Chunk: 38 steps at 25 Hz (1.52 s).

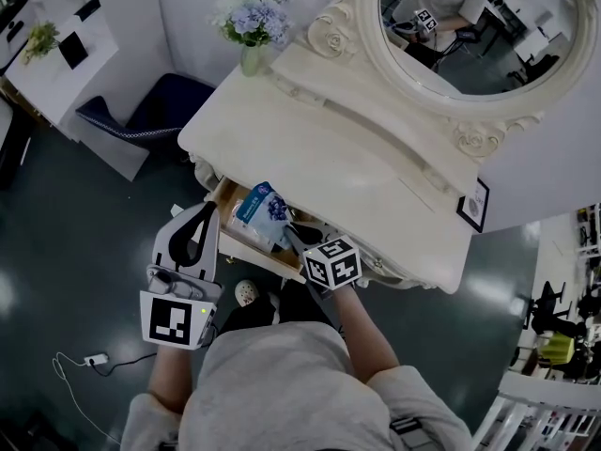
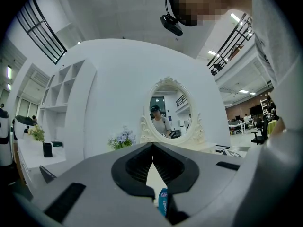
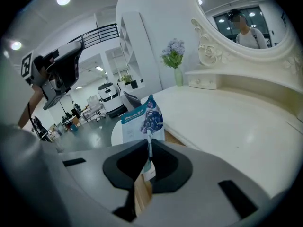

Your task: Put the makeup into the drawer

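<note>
The makeup is a flat blue-and-white sachet (image 1: 262, 210) (image 3: 143, 119) with a blueberry picture. It stands on edge over the open wooden drawer (image 1: 255, 250) at the front left of the white vanity table (image 1: 376, 167). My right gripper (image 1: 291, 239) (image 3: 147, 144) is shut on the sachet's lower edge, and wood of the drawer (image 3: 141, 195) shows between its jaws. My left gripper (image 1: 208, 208) (image 2: 152, 144) points level at the drawer's left end; its jaws meet at the tips with nothing between them. A strip of the sachet (image 2: 163, 201) shows below those jaws.
A vase of pale flowers (image 1: 252, 22) stands at the table's back left corner, under the oval mirror (image 1: 479, 36). A small framed picture (image 1: 474, 205) stands at the table's right edge. A dark blue chair (image 1: 150, 111) sits to the left, and a cable with a plug (image 1: 89, 359) lies on the floor.
</note>
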### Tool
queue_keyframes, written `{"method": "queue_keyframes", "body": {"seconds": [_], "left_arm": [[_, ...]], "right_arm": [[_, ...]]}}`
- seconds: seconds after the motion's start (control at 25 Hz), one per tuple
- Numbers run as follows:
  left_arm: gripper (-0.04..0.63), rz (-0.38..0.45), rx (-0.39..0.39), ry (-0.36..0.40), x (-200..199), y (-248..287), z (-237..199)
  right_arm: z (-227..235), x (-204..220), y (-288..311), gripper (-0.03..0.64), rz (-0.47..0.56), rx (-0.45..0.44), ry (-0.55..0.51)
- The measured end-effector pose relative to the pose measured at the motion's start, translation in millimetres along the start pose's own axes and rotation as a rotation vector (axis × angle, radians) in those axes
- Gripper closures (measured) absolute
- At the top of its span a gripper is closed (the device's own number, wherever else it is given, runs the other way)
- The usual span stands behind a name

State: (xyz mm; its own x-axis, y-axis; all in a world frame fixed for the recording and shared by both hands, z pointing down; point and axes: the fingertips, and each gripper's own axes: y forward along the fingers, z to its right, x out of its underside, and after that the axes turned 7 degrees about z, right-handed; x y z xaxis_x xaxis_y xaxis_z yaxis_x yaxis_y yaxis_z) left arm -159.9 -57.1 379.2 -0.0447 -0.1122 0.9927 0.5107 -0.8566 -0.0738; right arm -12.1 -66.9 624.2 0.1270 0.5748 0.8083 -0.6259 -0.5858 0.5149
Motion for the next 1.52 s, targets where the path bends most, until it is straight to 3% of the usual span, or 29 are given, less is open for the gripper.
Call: {"method": "queue_keyframes", "body": {"seconds": [0.68, 1.52], "left_arm": [[0.581, -0.009, -0.016, -0.001, 7.4, -4.5, -13.2], [0.581, -0.044, -0.037, 0.001, 16.7, -12.2, -30.4]], "right_arm": [[15.3, 61.0, 36.7, 0.581, -0.228, 0.020, -0.015], [32.5, 97.2, 62.9, 0.580, -0.471, 0.115, -0.180]]}}
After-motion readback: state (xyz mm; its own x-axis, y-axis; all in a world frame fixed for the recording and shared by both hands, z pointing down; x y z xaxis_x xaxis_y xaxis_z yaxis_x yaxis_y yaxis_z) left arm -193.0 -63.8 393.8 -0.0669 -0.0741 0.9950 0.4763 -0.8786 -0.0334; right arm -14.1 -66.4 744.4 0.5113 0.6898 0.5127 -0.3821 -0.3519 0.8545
